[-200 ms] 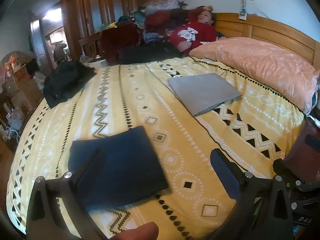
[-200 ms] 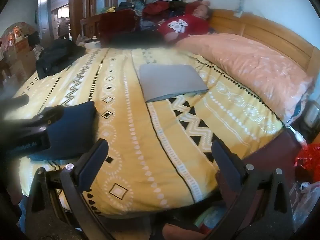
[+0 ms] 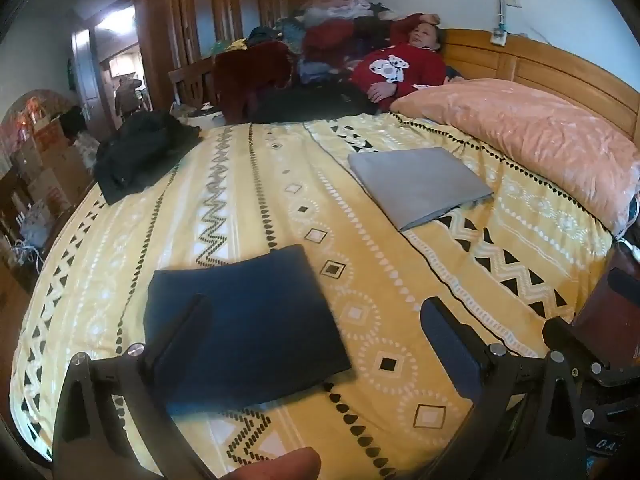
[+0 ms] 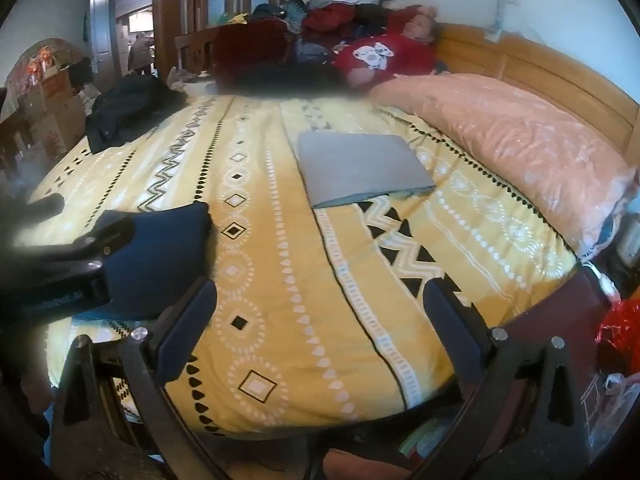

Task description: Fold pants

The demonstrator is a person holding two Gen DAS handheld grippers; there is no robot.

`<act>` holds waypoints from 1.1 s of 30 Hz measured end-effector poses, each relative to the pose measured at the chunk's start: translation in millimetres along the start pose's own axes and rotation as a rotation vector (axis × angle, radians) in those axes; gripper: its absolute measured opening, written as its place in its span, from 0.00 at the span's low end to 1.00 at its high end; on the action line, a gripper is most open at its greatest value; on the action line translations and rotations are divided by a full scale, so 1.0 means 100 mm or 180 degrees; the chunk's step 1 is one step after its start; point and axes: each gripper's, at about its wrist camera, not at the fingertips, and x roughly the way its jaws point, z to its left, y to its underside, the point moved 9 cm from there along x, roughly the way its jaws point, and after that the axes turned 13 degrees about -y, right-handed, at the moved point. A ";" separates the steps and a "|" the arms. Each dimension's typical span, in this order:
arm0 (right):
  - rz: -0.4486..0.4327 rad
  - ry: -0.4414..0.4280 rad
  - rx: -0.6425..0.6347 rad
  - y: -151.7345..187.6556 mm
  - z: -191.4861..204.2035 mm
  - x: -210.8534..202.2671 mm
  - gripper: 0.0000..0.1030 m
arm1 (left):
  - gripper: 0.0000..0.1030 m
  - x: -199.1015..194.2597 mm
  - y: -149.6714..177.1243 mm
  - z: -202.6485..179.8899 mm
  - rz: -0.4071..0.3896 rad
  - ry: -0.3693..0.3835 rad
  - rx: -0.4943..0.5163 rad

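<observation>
Two folded pairs lie on the yellow patterned bed: navy pants near the front edge, gray pants beside the pink pillow. One black garment sits at the far left edge. Bare cover lies between them. Left tongs and right tongs hang released, as before; views barely changed.

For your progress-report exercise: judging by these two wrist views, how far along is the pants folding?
Done: the navy folded pants and grey folded pants lie flat on the yellow patterned bedspread. In hand: nothing; left gripper and right gripper are open. Left: possibly the black garment heap.
</observation>
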 end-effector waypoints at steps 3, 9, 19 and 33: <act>-0.0109 -0.0237 0.0103 -0.04 0.02 -0.06 1.00 | 1.00 -0.09 0.01 0.15 -0.0034 -0.0206 0.0022; -0.0109 -0.0002 0.0691 0.16 -0.74 -0.17 1.00 | 1.00 -0.07 0.15 -0.63 -0.0076 0.0087 0.0487; 0.0181 0.1553 0.2616 1.84 -3.25 -0.78 1.00 | 1.00 -0.06 0.57 -3.34 0.0128 0.1280 0.1767; 0.0253 0.1814 0.3112 2.71 -3.94 -1.08 1.00 | 1.00 -0.13 1.39 -5.85 0.0359 0.1830 0.2518</act>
